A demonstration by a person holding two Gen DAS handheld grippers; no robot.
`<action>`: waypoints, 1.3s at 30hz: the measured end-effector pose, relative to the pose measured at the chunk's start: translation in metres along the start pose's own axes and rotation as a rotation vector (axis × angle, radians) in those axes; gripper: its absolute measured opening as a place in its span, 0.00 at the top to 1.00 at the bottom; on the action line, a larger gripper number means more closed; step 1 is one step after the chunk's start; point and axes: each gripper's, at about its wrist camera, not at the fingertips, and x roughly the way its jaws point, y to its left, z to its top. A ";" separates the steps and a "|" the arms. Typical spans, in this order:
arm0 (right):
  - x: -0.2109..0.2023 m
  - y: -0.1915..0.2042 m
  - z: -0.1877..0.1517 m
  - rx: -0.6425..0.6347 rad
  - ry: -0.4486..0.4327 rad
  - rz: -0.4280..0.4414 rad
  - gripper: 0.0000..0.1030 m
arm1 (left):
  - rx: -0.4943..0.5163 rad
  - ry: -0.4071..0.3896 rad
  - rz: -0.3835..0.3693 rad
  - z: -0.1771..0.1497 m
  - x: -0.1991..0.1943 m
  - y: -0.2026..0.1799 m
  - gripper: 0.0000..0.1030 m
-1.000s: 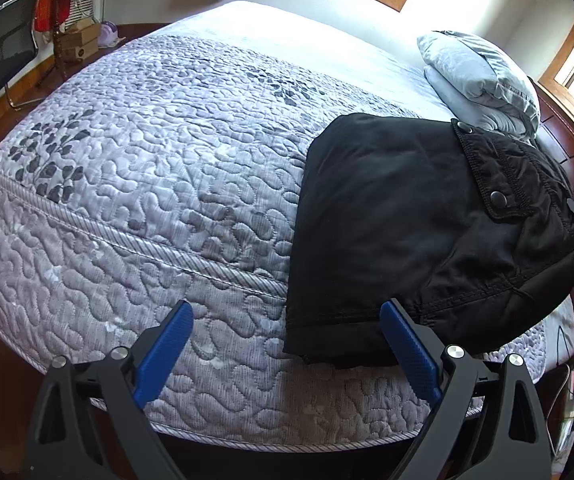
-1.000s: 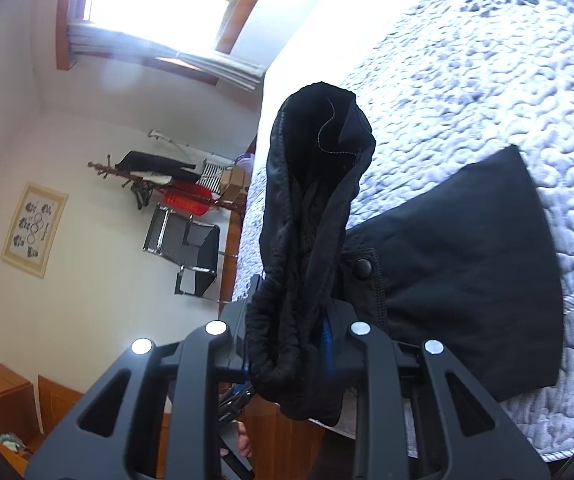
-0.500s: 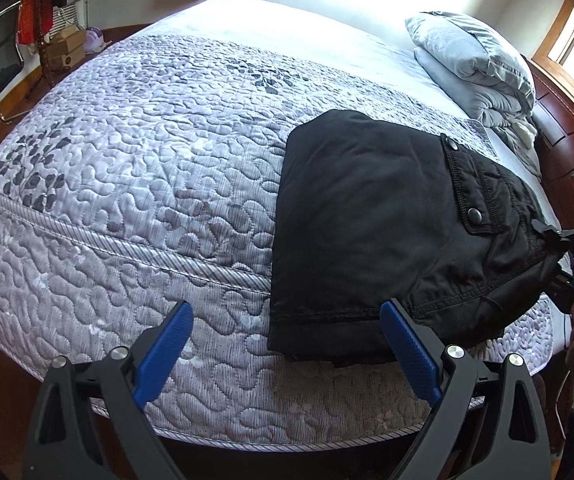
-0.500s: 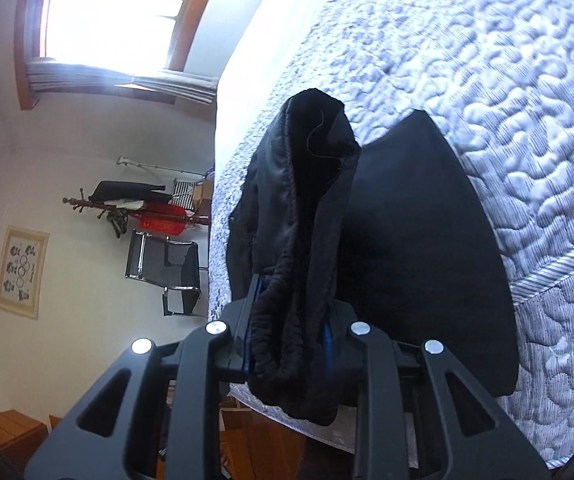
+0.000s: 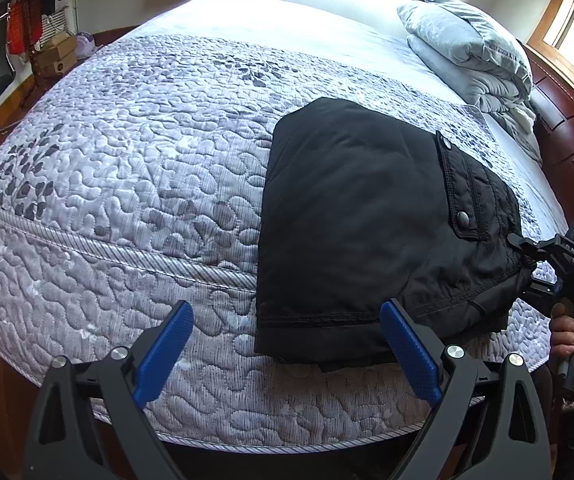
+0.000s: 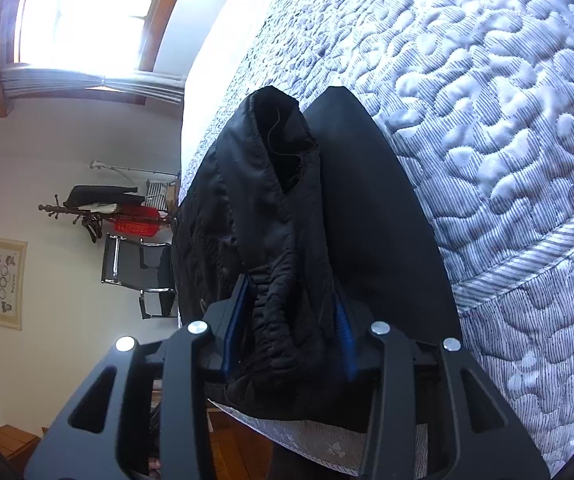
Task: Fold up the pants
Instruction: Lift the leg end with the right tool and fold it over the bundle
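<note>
The black pants (image 5: 367, 216) lie folded in a thick stack near the front right edge of the bed, with a snap pocket flap on the right. My left gripper (image 5: 287, 344) is open and empty, just in front of the stack's front edge. My right gripper (image 6: 291, 312) is shut on the bunched elastic waistband end of the pants (image 6: 279, 240). It shows at the right in the left wrist view (image 5: 527, 264), holding the stack's right end at the bed's edge.
The grey quilted bedspread (image 5: 127, 160) covers the bed. Folded grey bedding (image 5: 471, 52) sits at the back right by the wooden headboard (image 5: 567, 128). A chair (image 6: 139, 272) and coat rack (image 6: 99, 208) stand past the far side.
The right gripper has lowered the waistband end toward the bed, so the stack lies flatter. The left gripper stays open and has drawn back slightly.
</note>
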 end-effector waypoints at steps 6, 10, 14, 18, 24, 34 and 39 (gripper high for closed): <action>-0.021 -0.008 -0.017 -0.009 0.000 0.002 0.36 | -0.001 0.004 0.000 -0.001 0.000 0.001 0.08; -0.024 -0.013 -0.025 0.002 0.008 0.006 0.35 | -0.013 0.010 -0.011 -0.001 0.001 0.001 0.08; -0.019 -0.009 -0.026 0.008 0.011 -0.008 0.48 | 0.002 0.007 -0.014 -0.003 -0.001 -0.002 0.08; -0.018 -0.005 -0.027 -0.004 0.009 -0.030 0.65 | 0.006 0.006 -0.012 -0.004 -0.002 -0.002 0.08; -0.028 0.016 -0.025 -0.055 -0.011 -0.032 0.72 | -0.015 0.005 -0.016 -0.004 -0.002 0.000 0.08; -0.046 0.022 -0.027 -0.102 -0.024 -0.052 0.72 | -0.001 -0.020 -0.022 0.001 -0.009 -0.007 0.08; -0.040 0.007 -0.028 -0.072 -0.020 -0.063 0.72 | 0.021 -0.041 -0.018 0.005 -0.015 -0.013 0.08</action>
